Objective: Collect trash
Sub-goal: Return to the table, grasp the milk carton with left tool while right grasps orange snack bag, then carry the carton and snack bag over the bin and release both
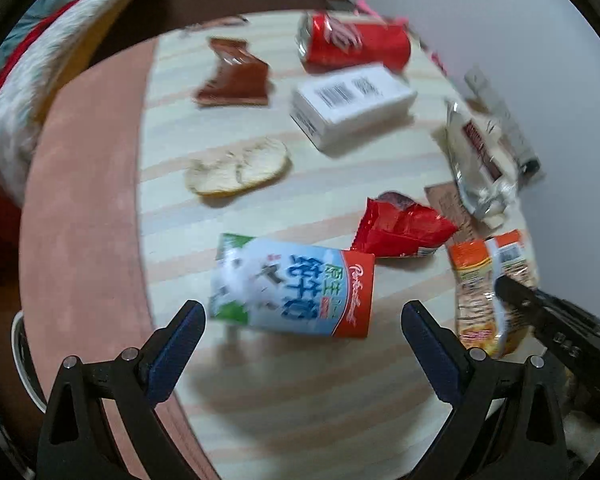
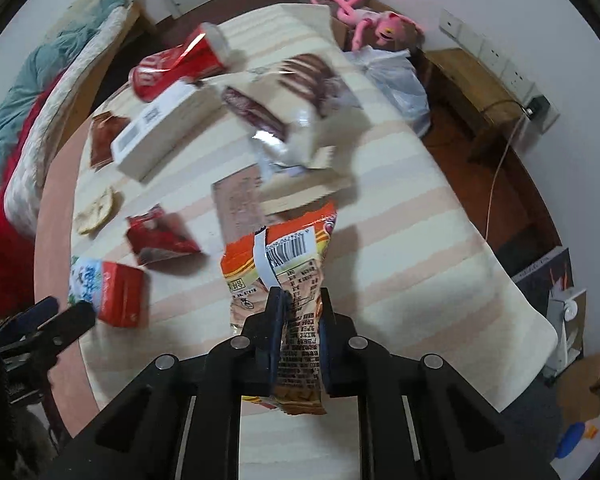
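Evidently the pick-up step is in hand: the right tongs are clenched on the near end of an orange wrapper, which rests on the striped desk beside a red packet. Next, a lift clear of the desk seems called for, then a carry to wherever the trash goes; a plastic bag sits at the far edge. The left tongs are released, jaws wide apart, poised steeply downward just short of a milk carton. Both point steeply down at the desk.
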Tool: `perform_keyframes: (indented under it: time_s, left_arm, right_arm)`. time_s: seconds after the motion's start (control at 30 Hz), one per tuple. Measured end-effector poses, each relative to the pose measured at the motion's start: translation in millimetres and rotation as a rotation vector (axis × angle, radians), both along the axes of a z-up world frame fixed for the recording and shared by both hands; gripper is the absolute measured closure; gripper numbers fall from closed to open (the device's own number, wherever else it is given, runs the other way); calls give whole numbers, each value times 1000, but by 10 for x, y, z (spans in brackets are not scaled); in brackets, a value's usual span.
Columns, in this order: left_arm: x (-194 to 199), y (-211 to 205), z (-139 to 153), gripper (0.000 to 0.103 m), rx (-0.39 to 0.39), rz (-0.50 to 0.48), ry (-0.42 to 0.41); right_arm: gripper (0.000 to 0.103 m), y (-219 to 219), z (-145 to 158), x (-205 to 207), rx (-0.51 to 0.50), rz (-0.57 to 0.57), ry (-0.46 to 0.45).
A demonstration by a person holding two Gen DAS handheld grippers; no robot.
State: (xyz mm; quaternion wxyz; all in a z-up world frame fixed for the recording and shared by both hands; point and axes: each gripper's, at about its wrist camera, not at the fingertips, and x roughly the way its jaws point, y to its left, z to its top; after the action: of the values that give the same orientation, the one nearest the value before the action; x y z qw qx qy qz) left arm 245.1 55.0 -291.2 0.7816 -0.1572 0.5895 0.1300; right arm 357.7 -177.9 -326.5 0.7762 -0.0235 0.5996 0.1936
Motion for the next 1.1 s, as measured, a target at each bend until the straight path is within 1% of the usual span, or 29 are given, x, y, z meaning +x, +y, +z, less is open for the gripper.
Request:
perform_keyframes:
  time_s: [0.07, 0.17, 0.23, 0.27, 0.33, 0.57, 0.7, 0.87, 0.9, 1.0, 1.1]
  left_arm:
    - [91, -23, -106, 3, 28, -26, 30]
    - [172, -29, -250, 3, 24, -24, 62]
    - [190, -26, -295, 3, 35, -13, 60]
    - [181, -26, -292, 4, 49, -2, 46]
    - [144, -12, -269, 11, 65, 12, 17]
    - [-58, -96, -46, 11, 118, 51, -52]
    - [-154, -105, 122, 11, 151, 67, -84]
    - [-391, -103, 418, 11, 182, 95, -140]
    - [-526, -78, 513, 11, 188, 100, -152]
    - [-653, -18, 643, 11, 203, 116, -179]
    - [-845, 108, 767, 11, 199, 140, -203]
  right_arm:
    - [87, -27, -53, -42, 7, -6, 10]
    - [87, -3, -103, -31, 10, -2, 20]
    - [87, 17, -131, -39, 8, 0, 20]
    - [87, 18, -132, -44, 9, 0, 18]
    - [87, 14, -137, -44, 8, 3, 14]
    - [88, 64, -92, -91, 7, 22, -1]
    - [91, 108, -6, -165, 11, 40, -19]
    - [94, 182, 193, -287, 23, 74, -54]
    - [95, 199, 248, -317, 27, 81, -64]
    - [96, 261, 403, -411, 42, 111, -89]
    - [97, 338, 553, -524, 57, 132, -113]
